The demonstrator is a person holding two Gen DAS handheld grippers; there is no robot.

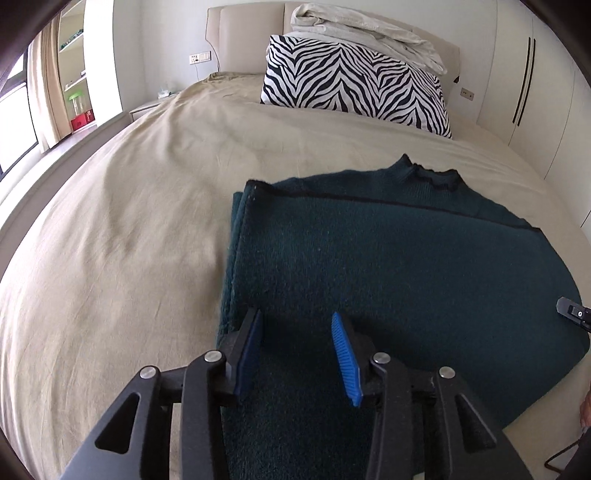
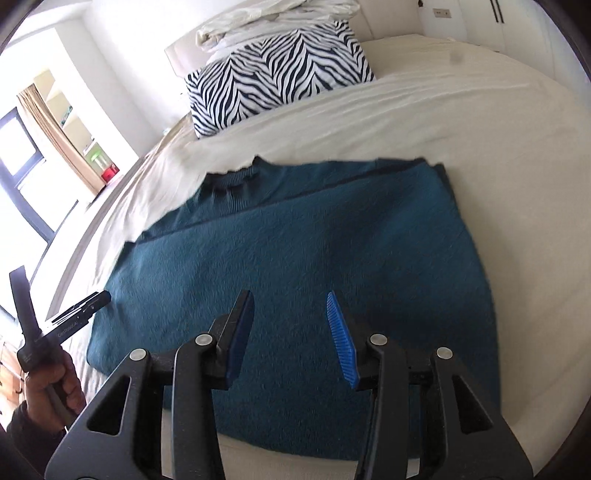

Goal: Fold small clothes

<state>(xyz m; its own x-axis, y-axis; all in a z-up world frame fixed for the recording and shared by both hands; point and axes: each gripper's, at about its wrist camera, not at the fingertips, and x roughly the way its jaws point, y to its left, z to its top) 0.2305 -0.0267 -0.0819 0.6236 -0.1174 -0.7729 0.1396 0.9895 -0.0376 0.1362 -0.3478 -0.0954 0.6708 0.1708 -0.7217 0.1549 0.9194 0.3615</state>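
A dark teal knit sweater (image 1: pixel 388 258) lies flat on the beige bed sheet (image 1: pixel 129 240), both sides folded in, collar toward the pillow. It also shows in the right wrist view (image 2: pixel 314 258). My left gripper (image 1: pixel 297 321) is open and empty, over the sweater's near left part. My right gripper (image 2: pixel 291 301) is open and empty, over the sweater's near middle. The left gripper's body (image 2: pixel 59 325) shows at the sweater's left edge, held by a hand. A tip of the right gripper (image 1: pixel 574 312) shows at the right edge of the left wrist view.
A zebra-striped pillow (image 1: pixel 354 85) lies at the head of the bed with a crumpled white duvet (image 1: pixel 362 33) on top. A window with curtains and shelves stands to the left (image 1: pixel 48 92). White wardrobe doors (image 1: pixel 535 74) stand at the right.
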